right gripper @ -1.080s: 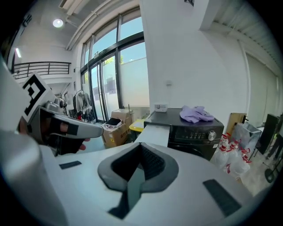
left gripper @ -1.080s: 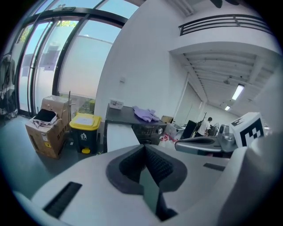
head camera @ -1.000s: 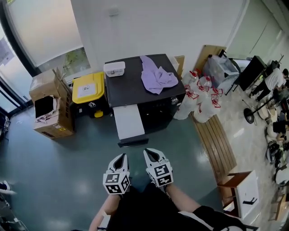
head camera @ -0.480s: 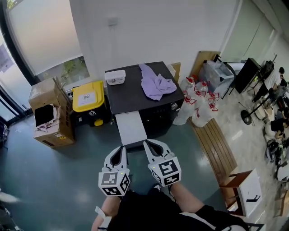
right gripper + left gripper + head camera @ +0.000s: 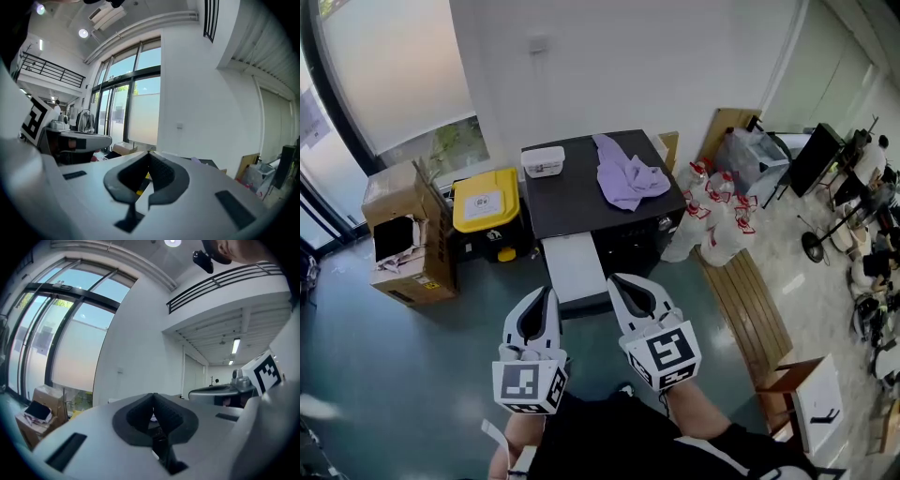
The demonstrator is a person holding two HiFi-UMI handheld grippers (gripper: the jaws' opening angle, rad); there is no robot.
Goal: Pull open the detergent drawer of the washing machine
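In the head view a black washing machine [image 5: 572, 192] stands against the white wall. A long white drawer-like part [image 5: 572, 265] with a dark front end sticks out of its front left, towards me. My left gripper [image 5: 546, 298] and right gripper [image 5: 619, 281] hang side by side in the air in front of it, both shut and empty, touching nothing. From above, their tips overlap the drawer's dark end. The left gripper view shows the left gripper [image 5: 153, 397] with its pads pressed together, pointing level at the wall. The right gripper [image 5: 150, 154] looks the same in the right gripper view.
A purple cloth [image 5: 628, 175] and a white box [image 5: 543, 160] lie on the machine's top. A yellow-lidded bin [image 5: 485, 202] and cardboard boxes [image 5: 398, 234] stand to its left. White bags [image 5: 717, 211] and a slatted wooden bench [image 5: 741, 300] are to the right.
Both grippers have risen towards my head and look larger. Their tips now overlap the drawer's front end in the head view. Both stayed shut.
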